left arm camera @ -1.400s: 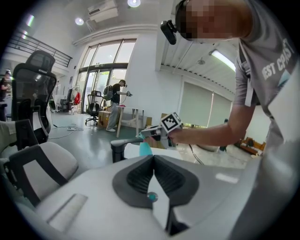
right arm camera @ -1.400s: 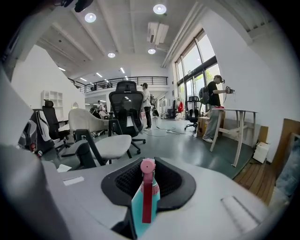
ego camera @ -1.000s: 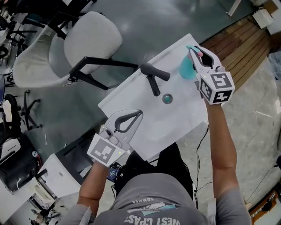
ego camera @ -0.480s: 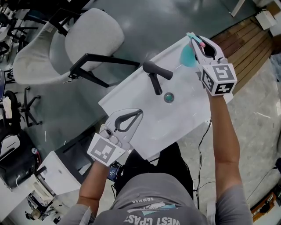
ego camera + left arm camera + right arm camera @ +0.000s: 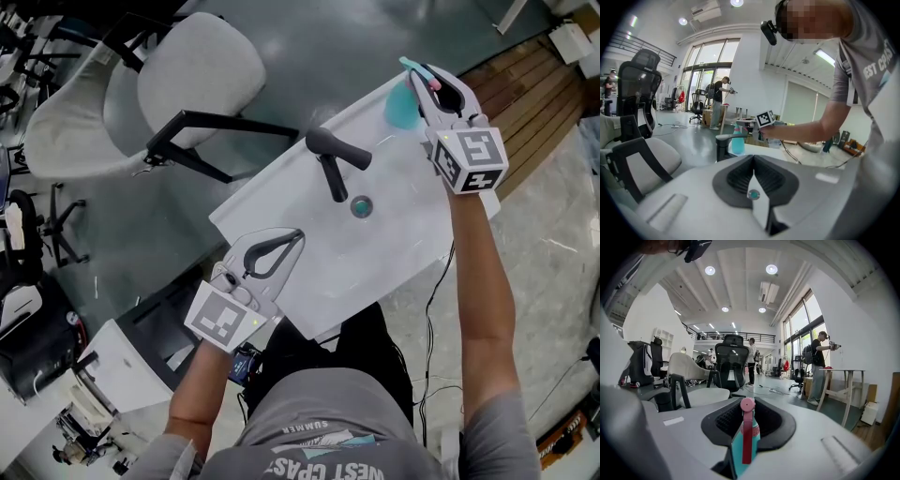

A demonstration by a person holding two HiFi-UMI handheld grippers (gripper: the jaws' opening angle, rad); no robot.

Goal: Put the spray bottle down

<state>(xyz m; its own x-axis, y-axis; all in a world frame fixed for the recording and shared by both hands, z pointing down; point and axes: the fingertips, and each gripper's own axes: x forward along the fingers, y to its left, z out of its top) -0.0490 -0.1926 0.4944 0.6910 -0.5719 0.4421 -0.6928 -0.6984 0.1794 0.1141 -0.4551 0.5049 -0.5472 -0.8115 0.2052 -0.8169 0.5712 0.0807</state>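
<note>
Right gripper (image 5: 417, 73) clamping teal spray bottle (image 5: 400, 107) above sink (image 5: 375, 258) at upper right, left gripper (image 5: 298, 237) hovering closed, empty, lower left.

We log the spray bottle (image 5: 401, 105) as smooth translucent teal plastic, with a matt pink trigger (image 5: 746, 437). Basin (image 5: 281, 202): white, glossy (ceramic-looking, we cannot confirm). Faucet (image 5: 330, 159): matt black. Drain (image 5: 361, 204): shiny metal. Chair (image 5: 192, 75), far left: pale cloth. Floor (image 5: 375, 37): grey, polished; wood planks (image 5: 525, 94) far right. Right gripper (image 5: 424, 80) shell: smooth white plastic, with dark ribbed pads (image 5: 725, 420).
</note>
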